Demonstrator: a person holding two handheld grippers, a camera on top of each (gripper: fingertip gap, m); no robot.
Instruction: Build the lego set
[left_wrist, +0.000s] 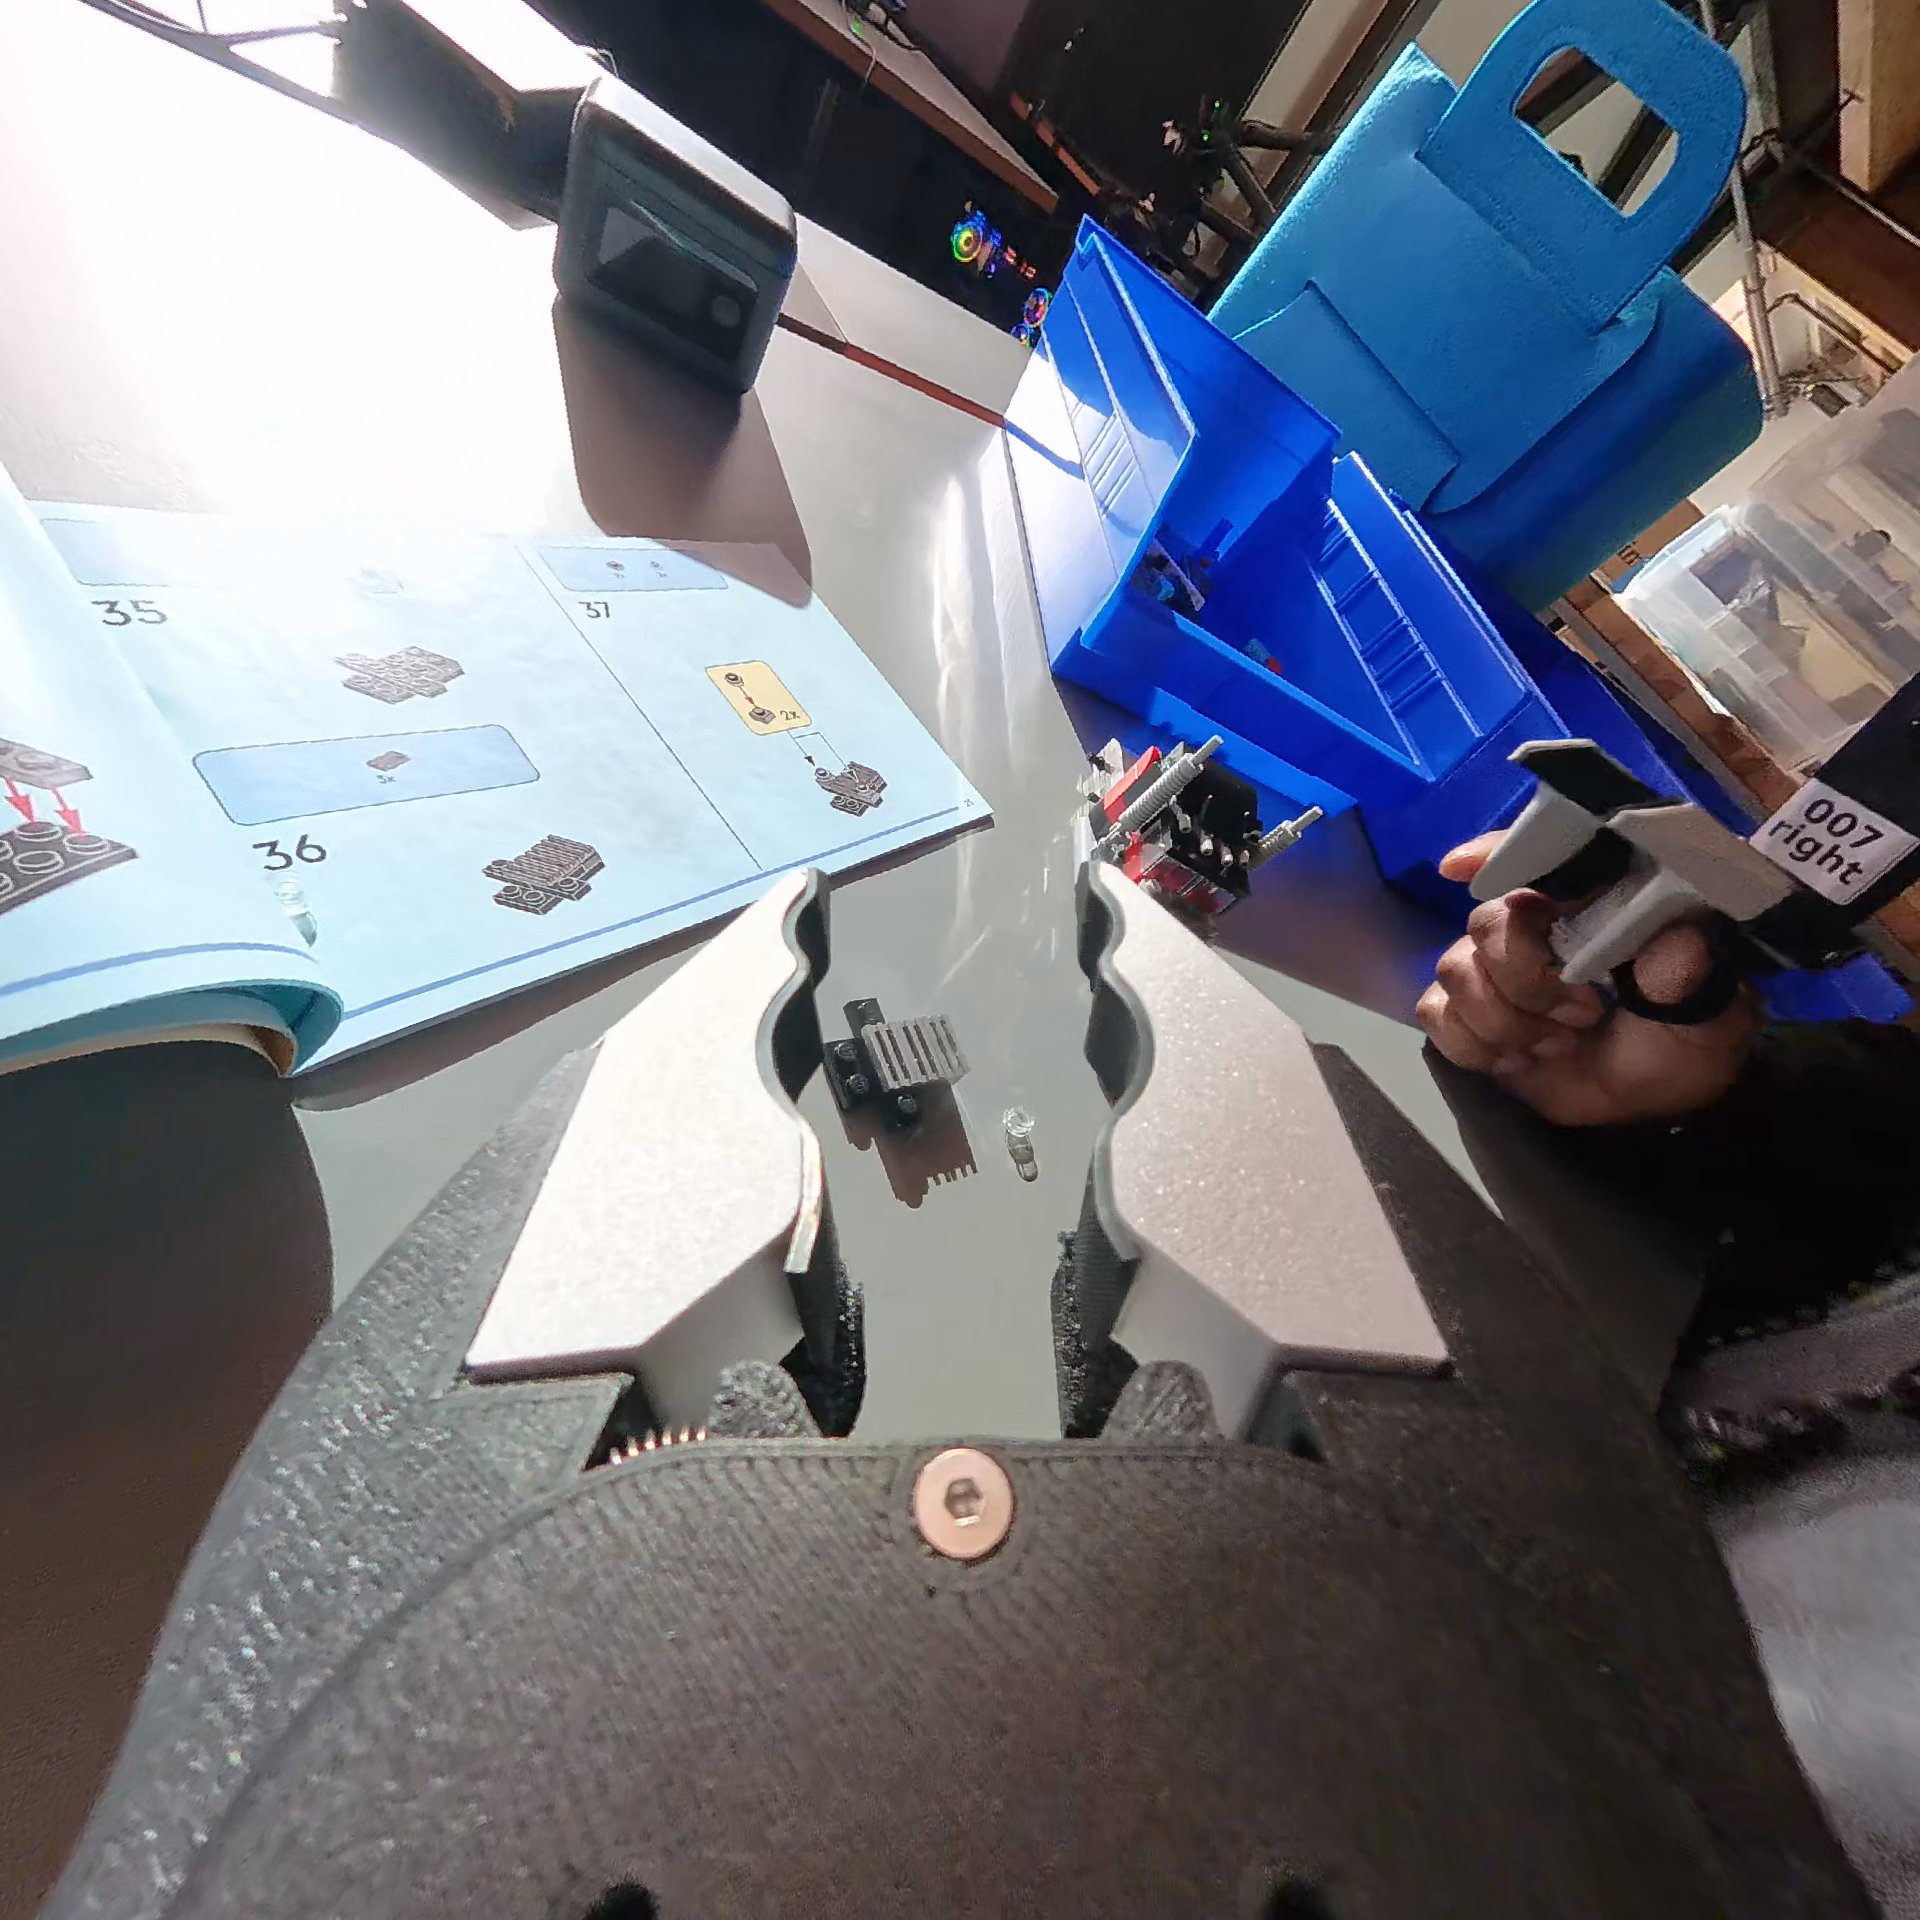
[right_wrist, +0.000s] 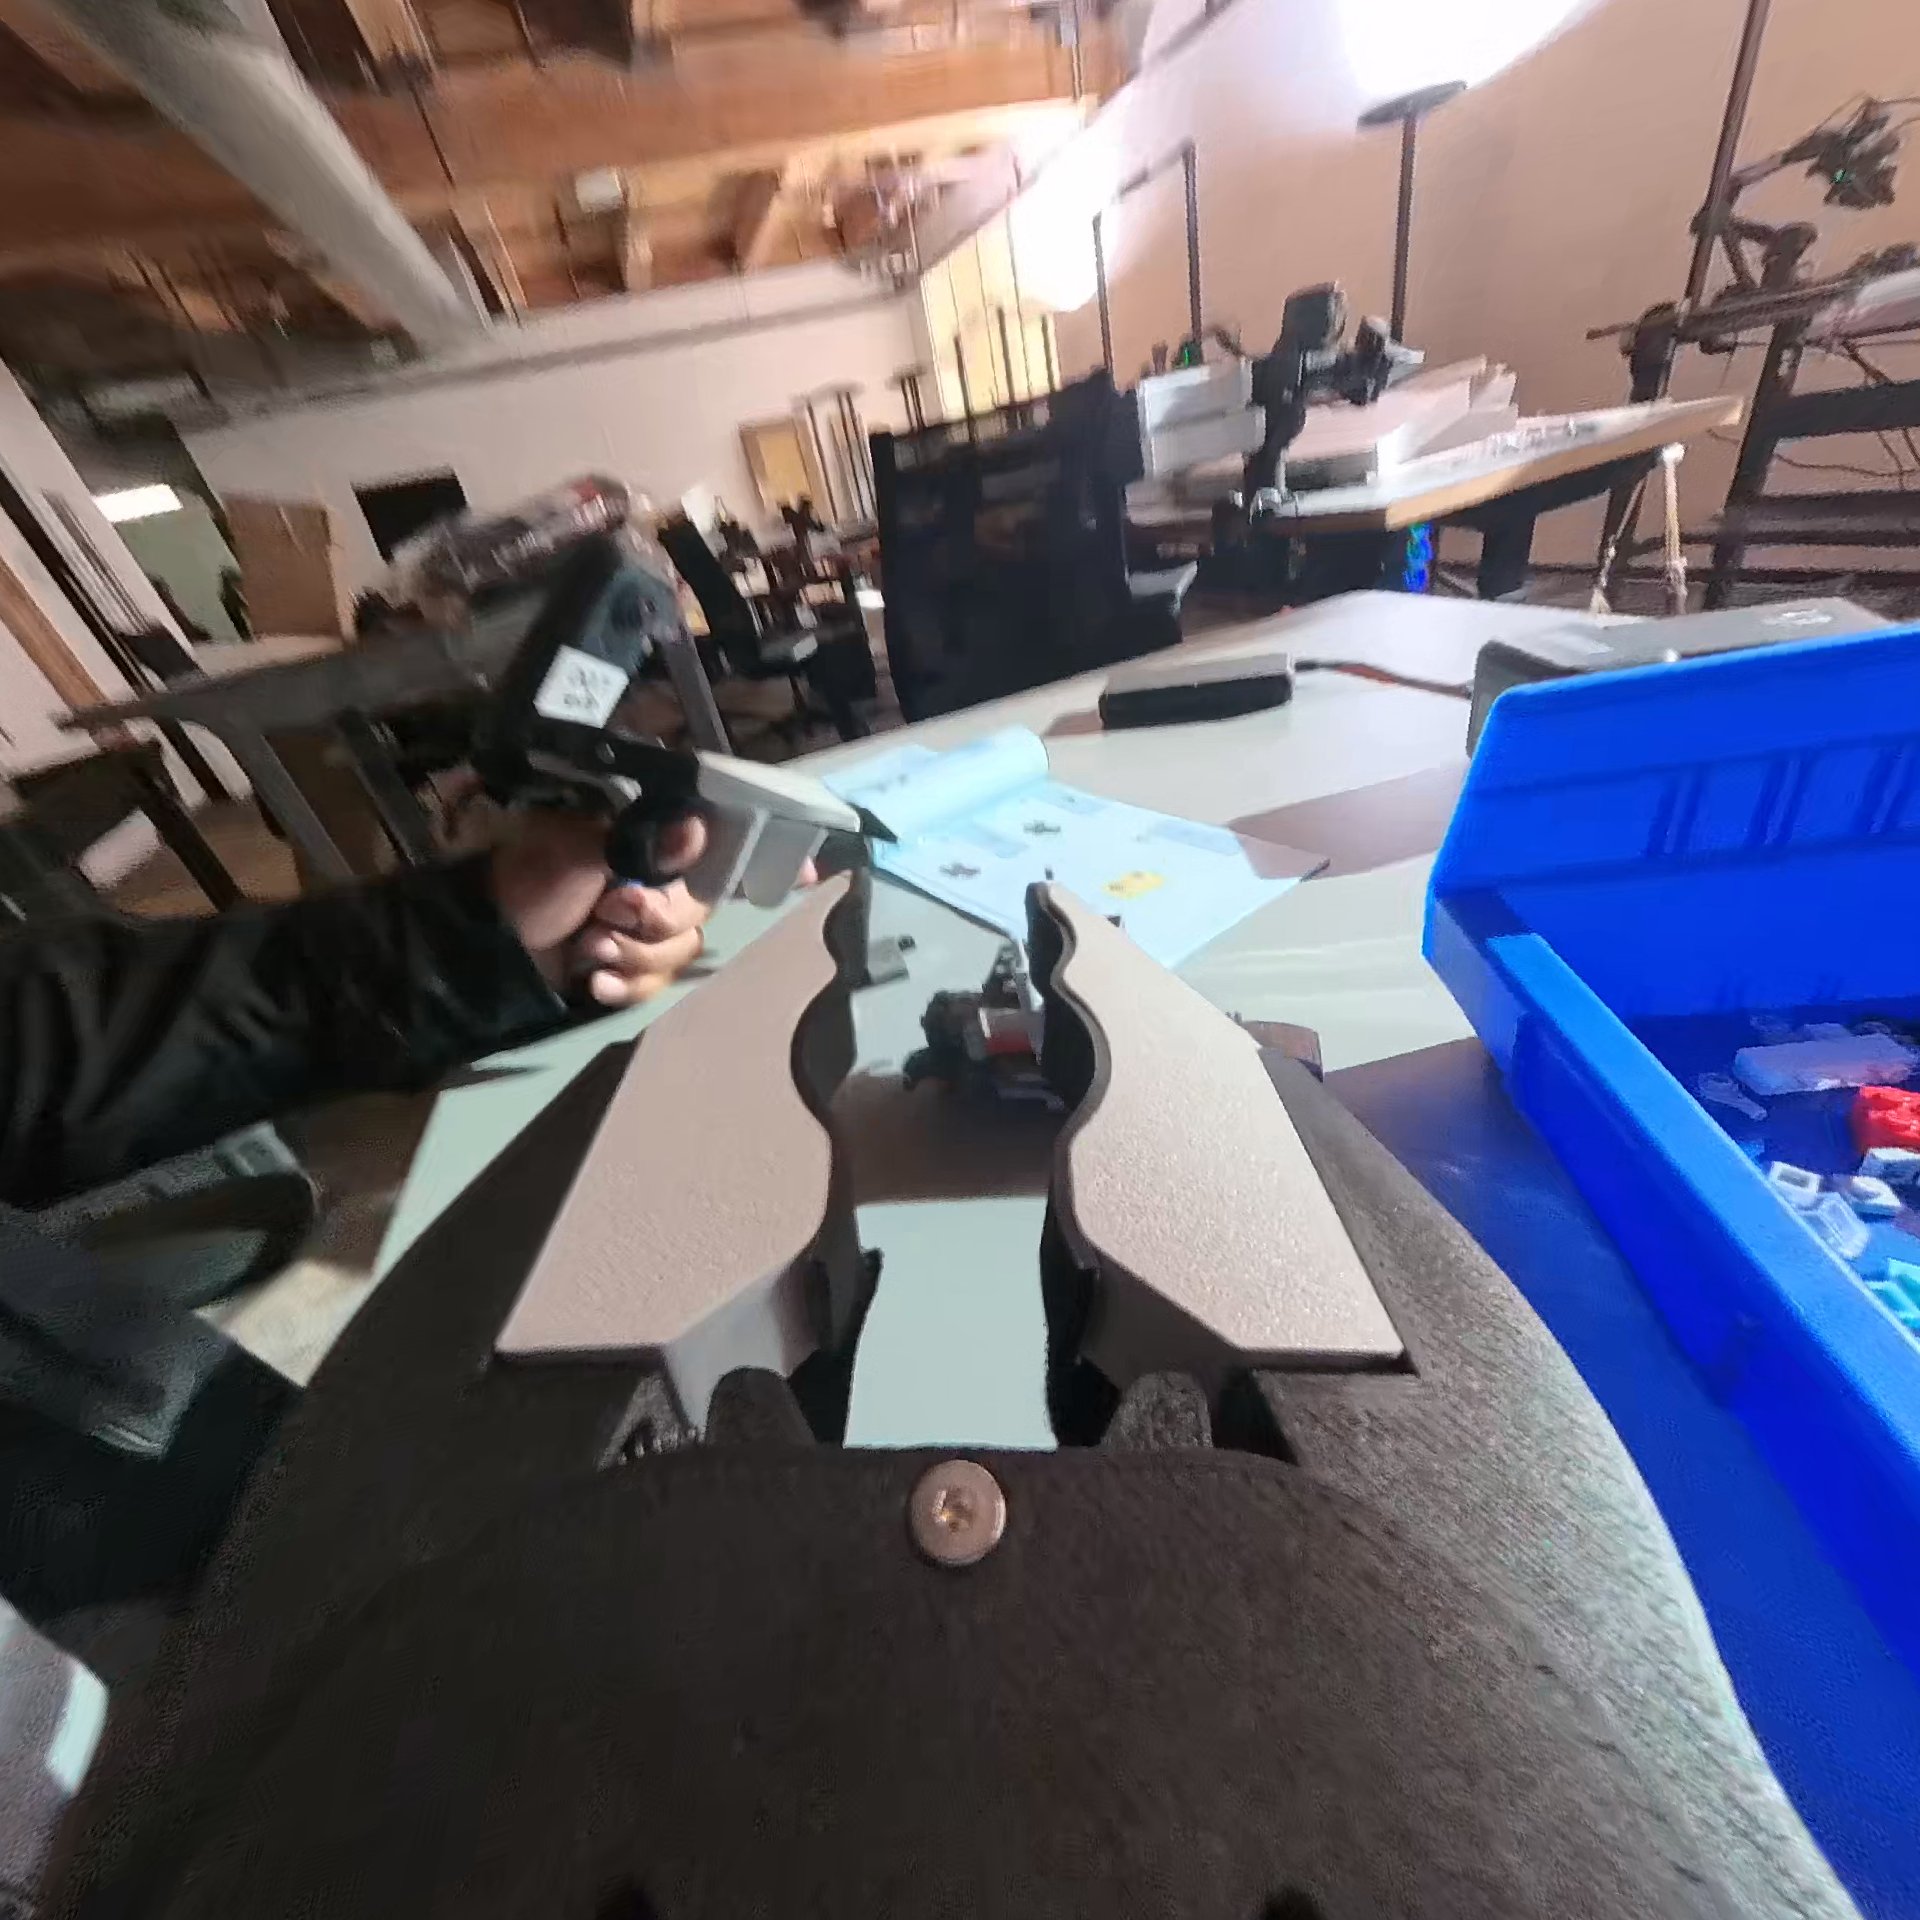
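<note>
My left gripper is open and empty above the grey table. Between its fingers on the table lies a small black and grey grille piece, with a tiny clear stud just to its right. A black and red partly built model stands beyond the right fingertip, near the blue bin. My right gripper is open and empty, with the same model on the table between its fingertips. The grille piece shows past its left finger. The left gripper appears there, held in a hand.
An open instruction booklet lies at the left; it also shows in the right wrist view. A blue bin with several loose bricks stands at the right, also seen in the left wrist view. A black box sits farther back. There is about 20 cm between the tips of the two grippers.
</note>
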